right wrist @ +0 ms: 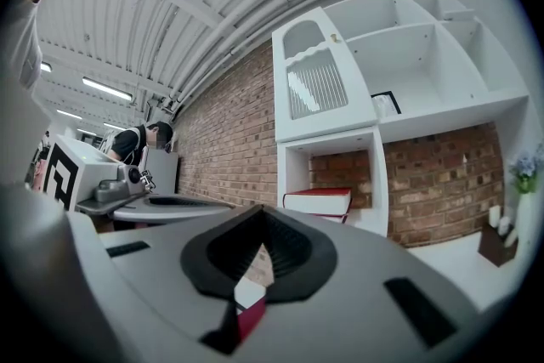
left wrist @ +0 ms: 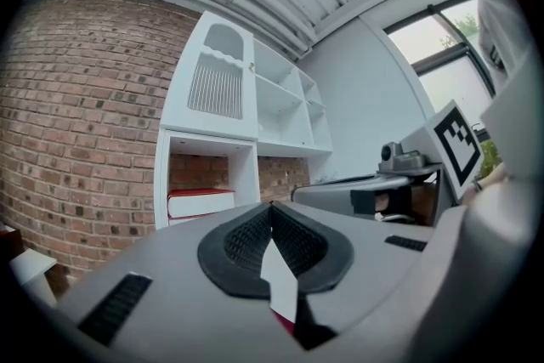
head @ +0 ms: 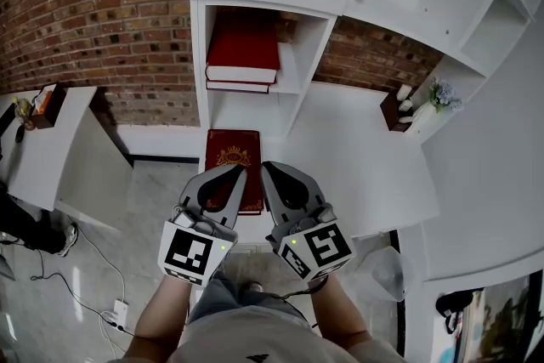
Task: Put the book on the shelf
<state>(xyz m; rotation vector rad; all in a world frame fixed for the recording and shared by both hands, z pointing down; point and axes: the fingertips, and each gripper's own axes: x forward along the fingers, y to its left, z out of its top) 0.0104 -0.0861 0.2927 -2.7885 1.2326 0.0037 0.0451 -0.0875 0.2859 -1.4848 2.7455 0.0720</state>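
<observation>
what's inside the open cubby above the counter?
Two red books stacked flat inside the cubby, brick wall showing at the back. The upper one covers most of the lower; anything behind the stack is hidden.

book (head: 233, 161) lies before shelf (head: 202, 64); stacked books (head: 243, 55) inside it.

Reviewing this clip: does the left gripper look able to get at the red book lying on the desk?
Probably yes. The red book lies uncovered on the desk, with the left gripper over its near end. Its jaws are shut, though, and must open first.
</observation>
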